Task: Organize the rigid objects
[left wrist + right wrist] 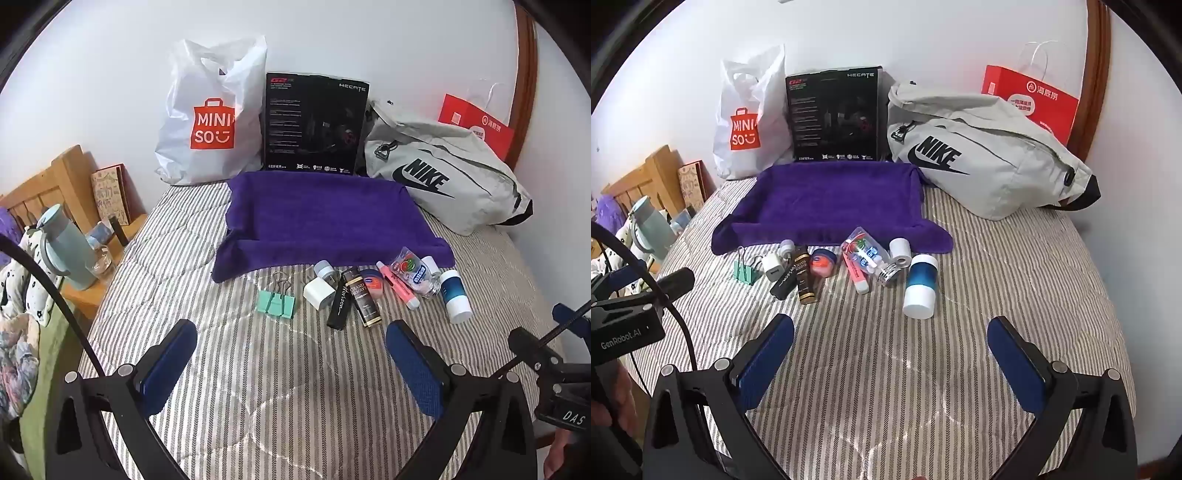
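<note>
Clutter is sitting in a row on the bed [229, 369], right in front of the purple towel tray [325, 214], probably waiting to go in. Left claw [291, 354] and right claw [890, 347] are both hovering released, grasping nothing.

Plush purple towel [827, 199] on matt striped quilt [997, 280]; glossy, probably plastic bottle [921, 288] (label blurred).

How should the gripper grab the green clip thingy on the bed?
Grip the mint binder clip across its flat green body, coming straight down from above. It lies flat on the striped bedspread with its wire handles pointing toward the purple towel, apart from the other items, so probably nothing blocks the jaws.
</note>
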Tool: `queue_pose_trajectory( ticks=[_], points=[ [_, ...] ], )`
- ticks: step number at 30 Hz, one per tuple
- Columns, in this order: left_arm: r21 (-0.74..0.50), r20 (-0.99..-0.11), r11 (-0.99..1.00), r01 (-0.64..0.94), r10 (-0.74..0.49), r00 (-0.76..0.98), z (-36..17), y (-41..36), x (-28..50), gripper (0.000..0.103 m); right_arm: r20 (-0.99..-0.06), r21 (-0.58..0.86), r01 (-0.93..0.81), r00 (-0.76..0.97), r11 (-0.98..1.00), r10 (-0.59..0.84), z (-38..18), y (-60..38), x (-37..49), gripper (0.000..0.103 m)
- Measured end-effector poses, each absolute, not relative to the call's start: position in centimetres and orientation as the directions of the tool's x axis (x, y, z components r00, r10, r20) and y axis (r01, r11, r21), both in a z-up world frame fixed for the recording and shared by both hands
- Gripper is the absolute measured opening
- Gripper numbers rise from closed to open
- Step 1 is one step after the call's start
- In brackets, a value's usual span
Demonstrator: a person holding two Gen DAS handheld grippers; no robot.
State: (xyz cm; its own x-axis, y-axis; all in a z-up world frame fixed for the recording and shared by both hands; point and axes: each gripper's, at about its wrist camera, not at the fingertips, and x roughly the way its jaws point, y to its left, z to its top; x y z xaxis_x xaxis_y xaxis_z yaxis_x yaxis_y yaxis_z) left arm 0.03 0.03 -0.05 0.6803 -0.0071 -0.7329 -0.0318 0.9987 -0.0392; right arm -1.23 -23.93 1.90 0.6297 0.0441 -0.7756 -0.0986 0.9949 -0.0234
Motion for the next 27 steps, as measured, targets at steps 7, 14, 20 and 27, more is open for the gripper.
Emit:
queue_pose_trajectory(
  ticks=[7, 14, 20, 27],
  points=[
    [-0.022, -0.737, 0.999, -0.036, 0.008, 0.676, -0.2, -0.2, 0.0, 0.103, -0.781, -0.029, -0.094, 0.624, 0.995, 0.036, 2.3, -24.3, -1.5, 0.103],
    [-0.035, -0.737, 0.999, -0.036, -0.002, 0.675, -0.3, 0.0, -0.4, 0.103, -0.776, -0.027, -0.092, 0.629, 0.995, 0.037, 2.5, -23.9, -0.9, 0.103],
    [-0.030, -0.738, 0.999, -0.035, 0.002, 0.674, -0.4, -0.1, -0.4, 0.103, -0.773, -0.025, -0.091, 0.633, 0.996, 0.039, 2.4, -24.1, -1.5, 0.103],
    [-0.030, -0.737, 0.999, -0.040, 0.005, 0.676, -0.3, 0.0, -0.5, 0.103, -0.771, -0.025, -0.095, 0.636, 0.995, 0.041, 2.6, -24.0, -1.4, 0.103]
  ],
)
